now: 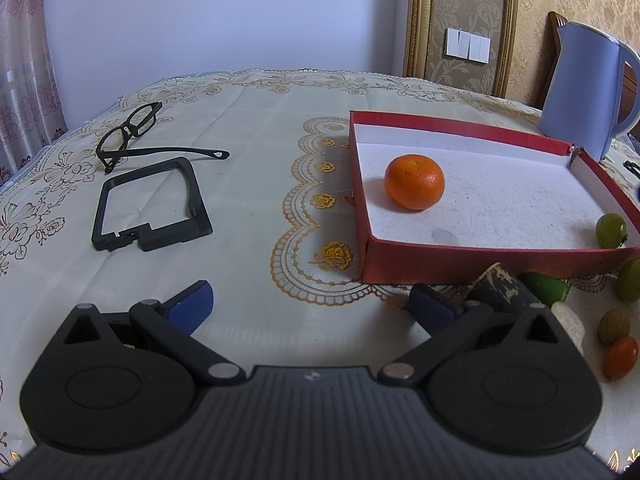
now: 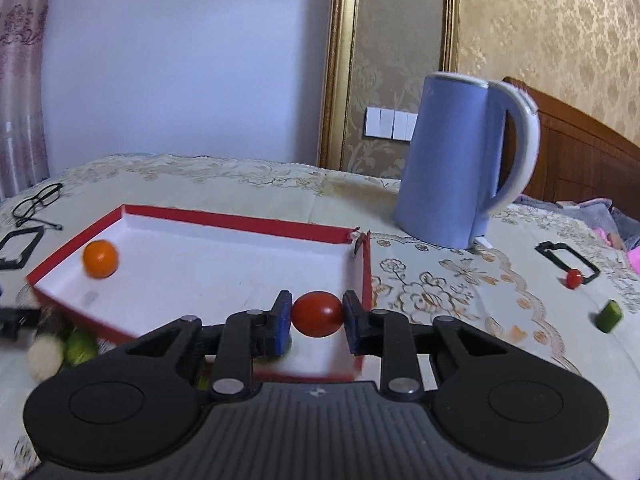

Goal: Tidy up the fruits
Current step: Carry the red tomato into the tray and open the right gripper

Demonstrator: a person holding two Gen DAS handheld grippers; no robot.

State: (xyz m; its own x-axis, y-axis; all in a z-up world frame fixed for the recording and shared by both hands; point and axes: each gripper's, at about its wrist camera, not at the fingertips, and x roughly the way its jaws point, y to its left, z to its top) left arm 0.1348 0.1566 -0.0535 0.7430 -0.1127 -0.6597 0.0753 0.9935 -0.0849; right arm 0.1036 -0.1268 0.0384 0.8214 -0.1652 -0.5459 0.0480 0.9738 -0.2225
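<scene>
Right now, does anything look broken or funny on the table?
Yes. The red box is torn open at its far corner near the blue kettle, so two walls gape apart. A grey stain marks its white floor. The right gripper pinches a red tomato over the box.

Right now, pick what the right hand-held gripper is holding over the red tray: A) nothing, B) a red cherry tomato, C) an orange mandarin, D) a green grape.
B: the right hand-held gripper is shut on a red cherry tomato above the red tray; the mandarin lies loose in the tray.
</scene>
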